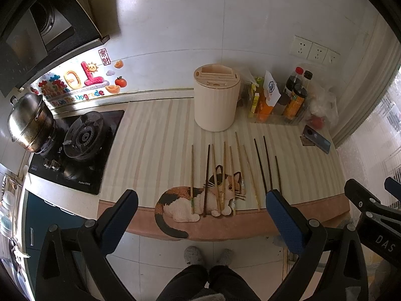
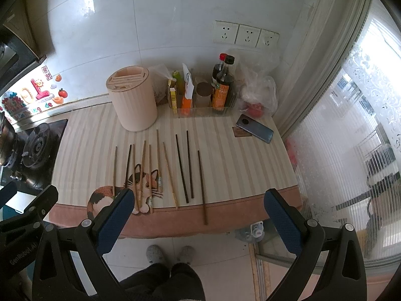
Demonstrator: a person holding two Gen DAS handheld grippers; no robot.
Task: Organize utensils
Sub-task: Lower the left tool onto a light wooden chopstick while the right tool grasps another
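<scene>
Left wrist view: the left gripper [image 1: 201,203] is spread wide and holds nothing, hovering off the counter's front edge. Loose chopsticks [image 1: 231,175] lie side by side on the striped mat [image 1: 155,135], in front of the cream utensil holder [image 1: 216,100].

Right wrist view: the right gripper [image 2: 199,202] also gapes empty; the chopsticks [image 2: 160,170] lie just in front of the holder [image 2: 132,99].

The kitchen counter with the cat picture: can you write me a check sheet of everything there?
Surface: striped cat mat covers the counter.
Job's things: ten chopsticks lie loose, light and dark mixed; beige holder stands upright behind them.
Clutter: phone, sauce bottles, plastic bag.
Grippers: left gripper and right gripper open, holding nothing.
Cables: nothing seen.
Surroundings: gas stove, steel pot, wall sockets, window on the right.
</scene>
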